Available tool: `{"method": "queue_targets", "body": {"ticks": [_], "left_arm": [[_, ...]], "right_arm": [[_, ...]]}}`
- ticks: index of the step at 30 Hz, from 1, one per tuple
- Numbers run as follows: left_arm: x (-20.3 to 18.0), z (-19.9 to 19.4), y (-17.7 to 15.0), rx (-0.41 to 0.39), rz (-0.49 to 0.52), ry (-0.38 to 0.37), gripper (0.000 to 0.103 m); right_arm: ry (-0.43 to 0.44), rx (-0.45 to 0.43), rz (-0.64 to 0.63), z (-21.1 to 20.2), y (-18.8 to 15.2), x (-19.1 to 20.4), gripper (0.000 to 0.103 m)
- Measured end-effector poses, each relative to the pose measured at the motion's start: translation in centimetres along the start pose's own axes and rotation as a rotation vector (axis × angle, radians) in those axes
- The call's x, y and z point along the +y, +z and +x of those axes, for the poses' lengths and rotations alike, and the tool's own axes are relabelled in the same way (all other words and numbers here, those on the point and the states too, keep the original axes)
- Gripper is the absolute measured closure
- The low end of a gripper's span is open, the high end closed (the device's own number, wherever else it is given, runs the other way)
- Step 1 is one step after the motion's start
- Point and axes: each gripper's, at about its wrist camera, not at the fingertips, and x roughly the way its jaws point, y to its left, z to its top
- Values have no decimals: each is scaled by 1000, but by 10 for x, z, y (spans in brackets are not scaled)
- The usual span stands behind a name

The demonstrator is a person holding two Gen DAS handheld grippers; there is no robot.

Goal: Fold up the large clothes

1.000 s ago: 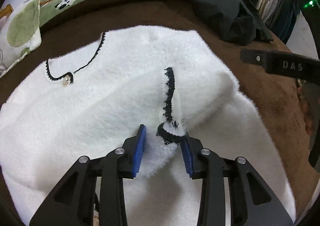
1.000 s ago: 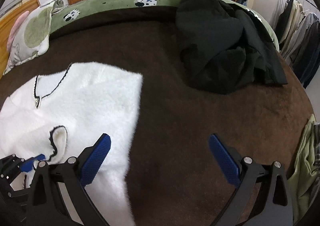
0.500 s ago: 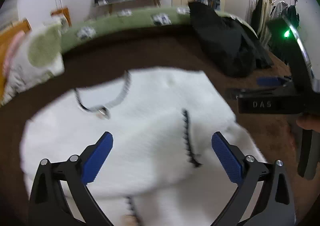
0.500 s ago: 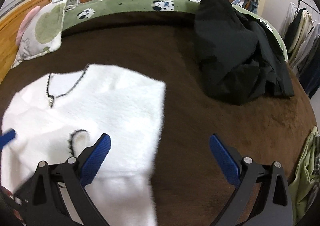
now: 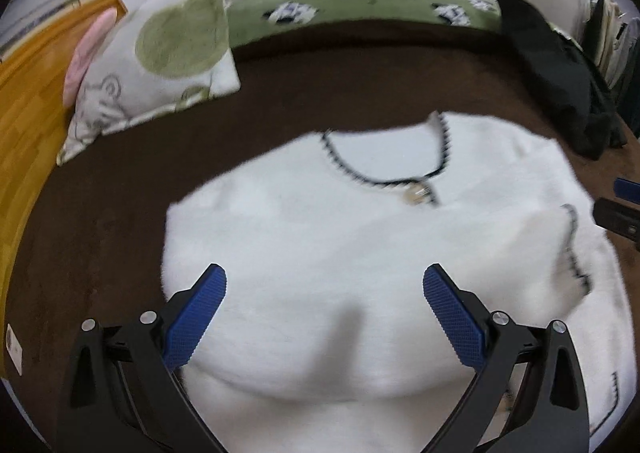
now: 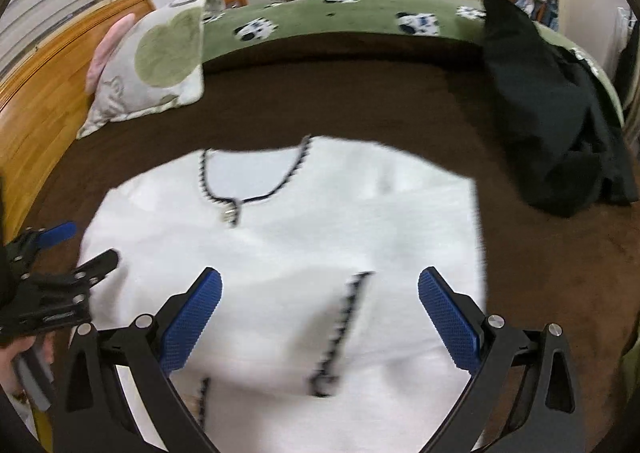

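A fluffy white sweater [image 5: 340, 237] with black trim at the neckline and cuffs lies flat on the brown bedspread; it also shows in the right wrist view [image 6: 320, 237]. A sleeve with a black-trimmed cuff [image 6: 340, 329] lies folded across its front. My left gripper [image 5: 324, 313] is open and empty above the sweater's lower left part. My right gripper [image 6: 320, 317] is open and empty above the folded sleeve. The left gripper also shows at the left edge of the right wrist view [image 6: 60, 253].
A black garment heap [image 6: 560, 125] lies on the bed's right side. A pillow with green dots [image 5: 160, 61] leans at the left by the wooden headboard [image 5: 28, 101]. A green blanket [image 6: 340, 17] covers the far edge. Hanging clothes [image 5: 608, 25] stand at the right.
My left gripper let go of the sleeve cuff, opened wide and swung left and back. The sleeve now lies flat. My right gripper moved left over the sweater.
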Motion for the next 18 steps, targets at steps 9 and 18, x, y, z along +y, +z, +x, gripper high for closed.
{"method": "queue_targets", "body": {"ticks": [9, 18], "left_arm": [[21, 62, -26, 61, 51, -115, 6], [34, 87, -23, 38, -15, -240, 5]], "right_arm": [[-120, 100, -84, 62, -34, 34, 6], [-141, 56, -94, 84, -45, 25, 5]]}}
